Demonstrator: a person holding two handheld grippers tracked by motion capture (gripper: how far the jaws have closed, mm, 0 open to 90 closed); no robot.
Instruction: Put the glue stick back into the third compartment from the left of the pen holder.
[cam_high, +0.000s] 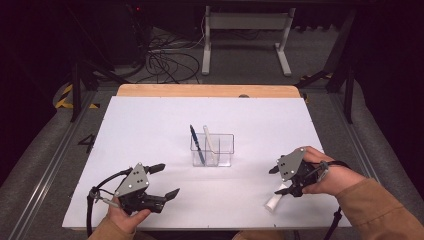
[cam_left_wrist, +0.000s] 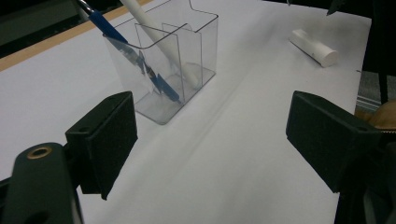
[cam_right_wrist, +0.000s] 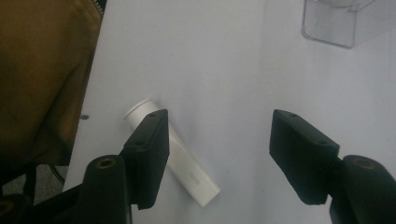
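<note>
A clear plastic holder (cam_high: 212, 150) (cam_left_wrist: 163, 70) with partitions stands at the table's middle. A blue pen (cam_high: 196, 143) (cam_left_wrist: 133, 58) and a white pen (cam_high: 210, 141) (cam_left_wrist: 161, 42) lean inside it. A short white tube (cam_high: 274, 202) (cam_right_wrist: 175, 154) (cam_left_wrist: 314, 46) lies flat near the front right edge. My right gripper (cam_high: 277, 180) (cam_right_wrist: 219, 149) hovers open just above that tube, whose one end is partly hidden behind the left jaw. My left gripper (cam_high: 166, 181) (cam_left_wrist: 210, 140) is open at the front left, holding nothing and pointing toward the holder.
A white sheet (cam_high: 150, 130) covers the table, with a wooden strip (cam_high: 200, 90) along the far edge. The holder's corner (cam_right_wrist: 345, 23) shows at the top of the right gripper view. A brown sleeve (cam_right_wrist: 42, 70) lies beside the table's front edge.
</note>
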